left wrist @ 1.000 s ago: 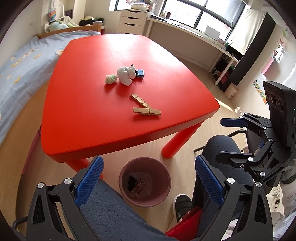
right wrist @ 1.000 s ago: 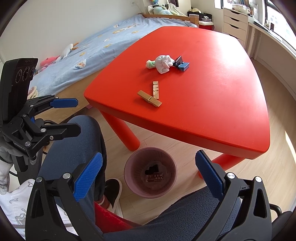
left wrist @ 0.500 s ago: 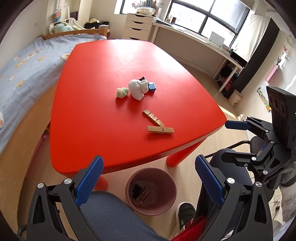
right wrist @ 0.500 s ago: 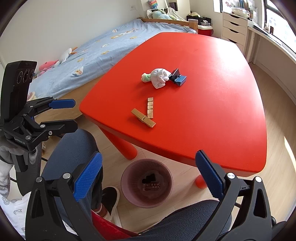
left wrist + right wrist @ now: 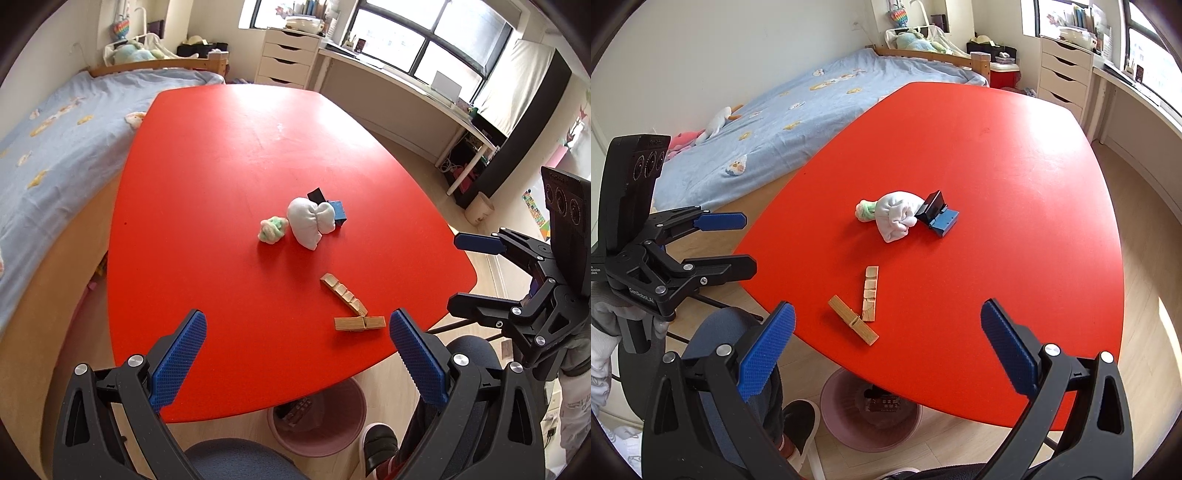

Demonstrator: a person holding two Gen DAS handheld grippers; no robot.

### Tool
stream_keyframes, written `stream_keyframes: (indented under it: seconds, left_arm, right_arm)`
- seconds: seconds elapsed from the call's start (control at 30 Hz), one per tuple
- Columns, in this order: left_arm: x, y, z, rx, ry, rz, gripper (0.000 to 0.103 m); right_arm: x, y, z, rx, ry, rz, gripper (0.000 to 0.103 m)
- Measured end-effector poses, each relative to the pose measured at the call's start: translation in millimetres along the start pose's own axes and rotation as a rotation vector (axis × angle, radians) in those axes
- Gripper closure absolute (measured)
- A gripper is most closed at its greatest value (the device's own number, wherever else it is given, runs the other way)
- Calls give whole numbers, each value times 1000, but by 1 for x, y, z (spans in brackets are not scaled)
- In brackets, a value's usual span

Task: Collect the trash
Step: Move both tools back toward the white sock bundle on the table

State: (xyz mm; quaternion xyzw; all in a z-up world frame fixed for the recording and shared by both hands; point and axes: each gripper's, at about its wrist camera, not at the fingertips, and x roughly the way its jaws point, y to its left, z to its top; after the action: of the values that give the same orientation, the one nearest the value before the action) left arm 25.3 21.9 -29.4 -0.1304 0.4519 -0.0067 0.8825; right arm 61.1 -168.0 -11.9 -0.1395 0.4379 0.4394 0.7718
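Hovering released at the desk (image 5: 221, 184) near edge, left tool (image 5: 297, 354) and right tool (image 5: 888, 350) face wooden blocks (image 5: 351, 306) at 12 o'clock; pink bin (image 5: 849, 417) below holds trash.

A big red table (image 5: 229, 177) is filling the middle of the room. A bed (image 5: 798, 103) with a light blue cover is sitting at about ten o'clock from it. Soft toys (image 5: 716, 125) are lying on the bed. A white set of drawers (image 5: 288, 59) is standing at twelve o'clock, under the window (image 5: 436, 40). A long white desk (image 5: 406, 92) is running along the wall at two o'clock.
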Motion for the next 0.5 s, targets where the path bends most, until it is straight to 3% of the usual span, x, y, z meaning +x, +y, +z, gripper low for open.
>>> stream_keyframes:
  seconds: [0.5]
  left_arm:
    - [40,23,27,7,52,42,8]
  right_arm:
    - [60,-17,52,23,46,8,4]
